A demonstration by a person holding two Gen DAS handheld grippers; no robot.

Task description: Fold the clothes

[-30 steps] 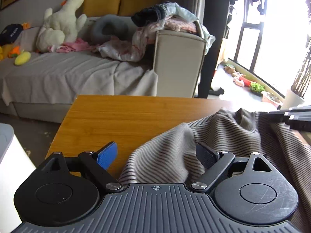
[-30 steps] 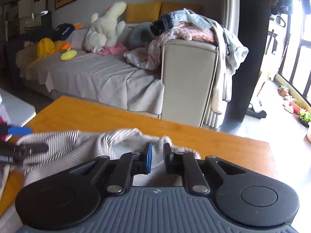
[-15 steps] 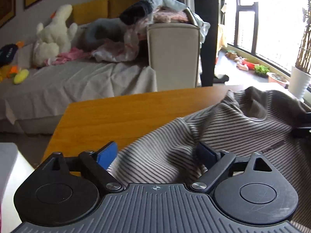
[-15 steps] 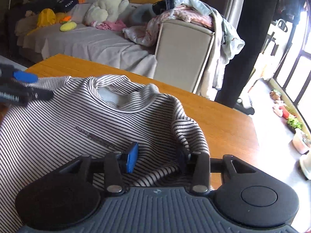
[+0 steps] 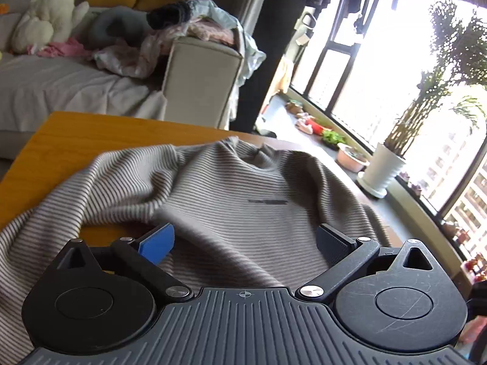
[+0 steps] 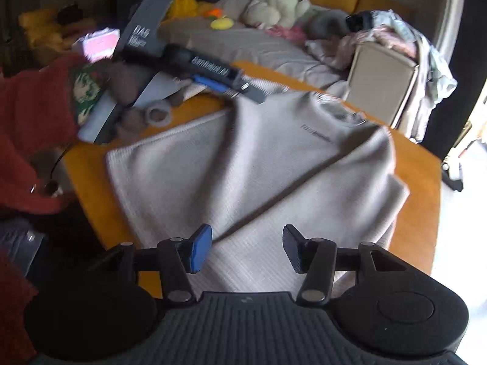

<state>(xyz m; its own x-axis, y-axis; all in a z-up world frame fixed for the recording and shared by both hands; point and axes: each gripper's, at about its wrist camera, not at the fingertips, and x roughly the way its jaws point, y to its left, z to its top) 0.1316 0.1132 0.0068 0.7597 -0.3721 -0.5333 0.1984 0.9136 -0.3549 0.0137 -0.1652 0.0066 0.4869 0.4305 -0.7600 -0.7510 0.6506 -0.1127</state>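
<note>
A grey-and-white striped long-sleeved shirt [image 5: 237,188] lies spread on the wooden table [image 5: 91,133], collar at the far side, with creases and a bunched left sleeve. My left gripper [image 5: 243,241] is open and empty, low over the shirt's body. My right gripper [image 6: 247,248] is open and empty, raised above the shirt [image 6: 258,164] near its lower right part. The left gripper also shows in the right wrist view [image 6: 240,88], at the shirt's far left shoulder.
A sofa [image 5: 61,82] with plush toys and a heap of clothes [image 5: 194,24] stands behind the table. Potted plants [image 5: 383,170] stand by the window on the right. The person's red sleeve [image 6: 33,127] is at the left, beside the table edge [image 6: 426,213].
My right gripper let go of the shirt, opened wide and rose, now looking down on it. The shirt went from bunched to spread flat. My left gripper stayed open and turned right.
</note>
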